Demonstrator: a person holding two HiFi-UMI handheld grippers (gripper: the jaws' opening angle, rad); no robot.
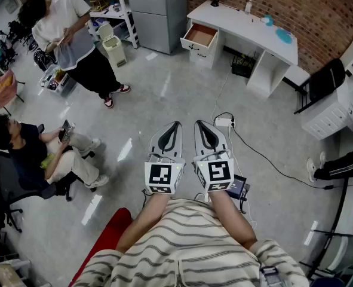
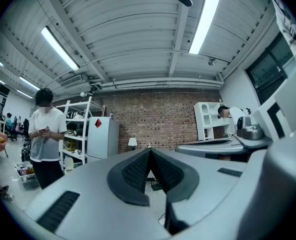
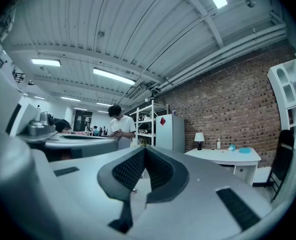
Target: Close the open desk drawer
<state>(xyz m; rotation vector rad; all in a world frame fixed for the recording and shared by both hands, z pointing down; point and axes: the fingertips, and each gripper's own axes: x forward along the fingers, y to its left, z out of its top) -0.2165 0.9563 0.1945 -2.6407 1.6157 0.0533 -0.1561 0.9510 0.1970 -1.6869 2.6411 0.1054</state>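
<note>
Lab workspace, brick wall [image 1: 319, 11], shelving racks [image 1: 116, 8], white desk [image 1: 248, 26], strip lights [image 2: 62, 46]

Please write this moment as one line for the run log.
stage: before approach | left claw: shut, empty | right claw: shut, empty | drawer: open, far ahead in white desk | contact: none

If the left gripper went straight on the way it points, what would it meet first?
Nothing near: ahead of the left gripper lies floor. Beyond that it lines up with the white desk at the brick wall, so likely that first; depth is unclear.
</note>
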